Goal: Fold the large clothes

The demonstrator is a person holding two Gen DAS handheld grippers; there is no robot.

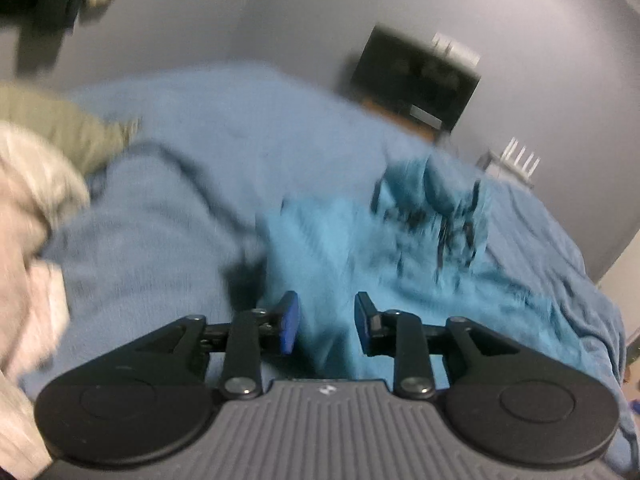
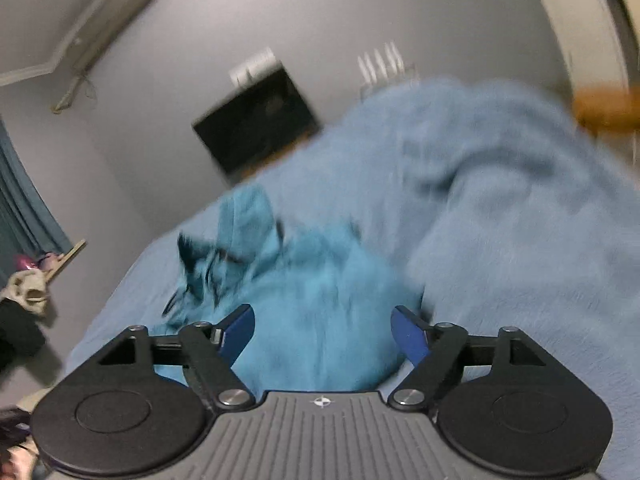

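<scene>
A bright teal garment [image 1: 352, 248] with a dark print [image 1: 440, 216] near its far end lies crumpled on a blue bedspread [image 1: 180, 208]. My left gripper [image 1: 326, 300] hovers over its near part, jaws apart, and no cloth is pinched between the blue pads [image 1: 289, 320]. In the right wrist view the same teal garment [image 2: 312, 300] lies in a heap just beyond my right gripper [image 2: 323, 312], which stands wide open with nothing gripped. The bedspread [image 2: 500, 220] rises in a big fold to the right of it. Both views are blurred.
An olive garment [image 1: 60, 120] and pale clothes [image 1: 36, 192] are piled at the left of the bed. A black screen [image 1: 416, 76] stands on a wooden stand against the grey wall beyond the bed. In the right wrist view a blue curtain [image 2: 24, 208] hangs at far left.
</scene>
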